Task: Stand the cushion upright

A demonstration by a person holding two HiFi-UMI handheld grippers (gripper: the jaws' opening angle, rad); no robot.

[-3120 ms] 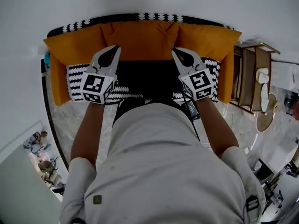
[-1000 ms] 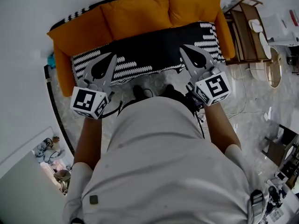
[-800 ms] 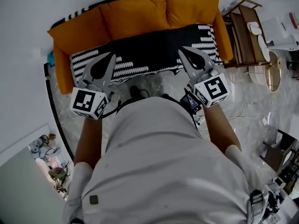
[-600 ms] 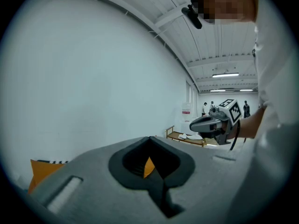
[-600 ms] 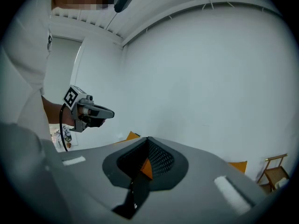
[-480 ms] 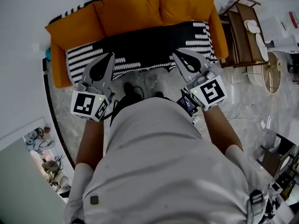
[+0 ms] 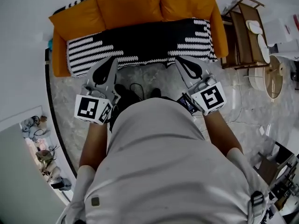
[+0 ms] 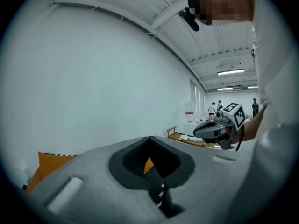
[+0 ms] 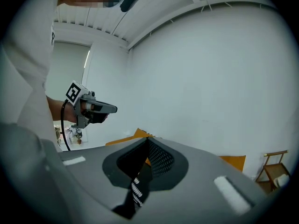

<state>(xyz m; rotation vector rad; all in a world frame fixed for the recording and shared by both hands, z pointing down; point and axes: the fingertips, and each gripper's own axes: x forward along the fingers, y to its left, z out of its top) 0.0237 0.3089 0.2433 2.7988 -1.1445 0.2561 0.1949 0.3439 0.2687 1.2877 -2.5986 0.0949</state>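
Staged living-room corner inside a big hall, so lab or studio type, not a real home. An orange sofa (image 7: pixel 131 10) with a black-and-white patterned throw (image 7: pixel 140 41) stands against a bare white wall (image 7: pixel 28 3) on a marble-look floor (image 7: pixel 154 76). A wooden rack (image 7: pixel 245 36) holding white dishes sits just beside the sofa's right end. The left gripper view shows a high white ceiling (image 8: pixel 205 36) with beams, strip lights (image 8: pixel 231 72) and several people (image 8: pixel 214 108) standing far off. A small clutter of objects (image 7: pixel 42 157) lies past the floor edge at left, too small to tell.
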